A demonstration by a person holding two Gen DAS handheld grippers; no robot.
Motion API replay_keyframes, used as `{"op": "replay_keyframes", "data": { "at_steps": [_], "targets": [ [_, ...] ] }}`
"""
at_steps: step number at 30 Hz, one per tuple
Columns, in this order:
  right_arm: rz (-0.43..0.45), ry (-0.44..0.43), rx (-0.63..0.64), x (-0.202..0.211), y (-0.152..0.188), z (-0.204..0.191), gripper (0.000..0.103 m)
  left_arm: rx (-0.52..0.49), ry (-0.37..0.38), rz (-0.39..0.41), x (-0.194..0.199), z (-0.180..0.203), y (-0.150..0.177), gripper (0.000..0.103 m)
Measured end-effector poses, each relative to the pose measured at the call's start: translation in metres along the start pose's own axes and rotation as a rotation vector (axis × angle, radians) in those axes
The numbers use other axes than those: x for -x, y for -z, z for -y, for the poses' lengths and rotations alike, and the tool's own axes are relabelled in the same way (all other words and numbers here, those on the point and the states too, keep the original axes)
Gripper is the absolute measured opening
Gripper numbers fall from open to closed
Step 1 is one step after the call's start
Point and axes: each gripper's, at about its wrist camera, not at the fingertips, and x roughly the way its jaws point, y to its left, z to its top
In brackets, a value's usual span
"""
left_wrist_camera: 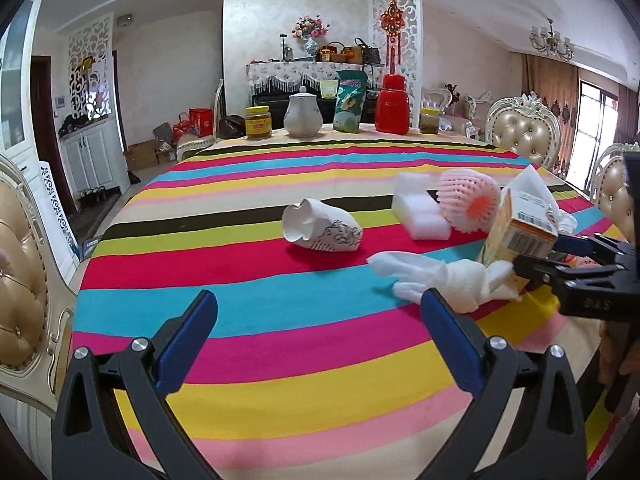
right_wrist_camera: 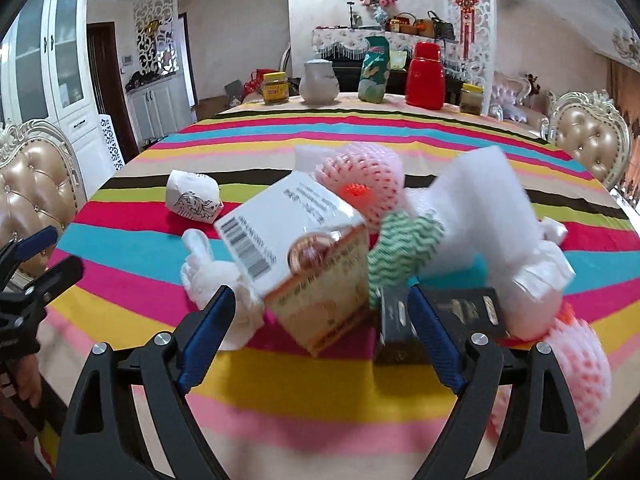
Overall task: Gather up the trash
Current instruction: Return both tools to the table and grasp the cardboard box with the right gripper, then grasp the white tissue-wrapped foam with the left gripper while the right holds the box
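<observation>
Trash lies on the striped tablecloth (left_wrist_camera: 280, 320). A crushed paper cup (left_wrist_camera: 320, 229) lies at the middle. A crumpled white tissue (left_wrist_camera: 448, 280) lies just beyond my open, empty left gripper (left_wrist_camera: 318, 316). An orange carton box (right_wrist_camera: 312, 256) stands tilted between the open fingers of my right gripper (right_wrist_camera: 320, 312); the jaws do not touch it. Beside it are a green-white rag (right_wrist_camera: 404, 248), a black box (right_wrist_camera: 400, 332), white foam (right_wrist_camera: 488, 216) and pink foam fruit nets (right_wrist_camera: 360, 184). The right gripper also shows in the left wrist view (left_wrist_camera: 532, 256), and the left gripper in the right wrist view (right_wrist_camera: 52, 252).
At the table's far edge stand a yellow-lidded jar (left_wrist_camera: 258, 122), a white teapot (left_wrist_camera: 303, 116), a green bag (left_wrist_camera: 350, 102), a red flask (left_wrist_camera: 394, 104) and a small jar (left_wrist_camera: 430, 120). Padded chairs (left_wrist_camera: 524, 132) stand around the table. White foam blocks (left_wrist_camera: 416, 206) lie behind the tissue.
</observation>
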Motion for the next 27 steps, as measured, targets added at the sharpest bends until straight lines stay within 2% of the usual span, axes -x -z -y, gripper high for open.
{"op": "replay_keyframes", "data": {
  "at_steps": [4,6,9,13,17,23,27],
  "targets": [
    [0.000,-0.017,0.006,-0.011,-0.009,-0.001,0.083,0.009,0.002,-0.008,-0.005,-0.003,-0.003,0.098],
    [-0.001,-0.029,0.017,-0.016,-0.012,-0.003,0.069,0.012,0.003,-0.014,-0.008,-0.003,-0.003,0.098],
    [0.018,-0.025,0.039,-0.012,-0.012,-0.008,0.068,0.018,0.013,-0.023,-0.011,-0.001,-0.005,0.098],
    [0.082,-0.041,0.014,0.011,-0.009,-0.004,0.067,0.016,0.024,-0.024,-0.011,0.007,-0.008,0.098],
    [0.150,-0.057,-0.019,0.049,-0.003,0.004,0.067,0.019,0.067,-0.025,-0.011,0.022,-0.013,0.098],
    [0.211,0.009,-0.055,0.104,0.022,0.028,0.067,0.014,0.111,-0.081,-0.029,0.063,-0.023,0.098],
    [0.212,0.045,-0.117,0.121,0.039,0.052,0.067,0.009,0.085,-0.137,-0.049,0.088,-0.028,0.098]
  ]
}}
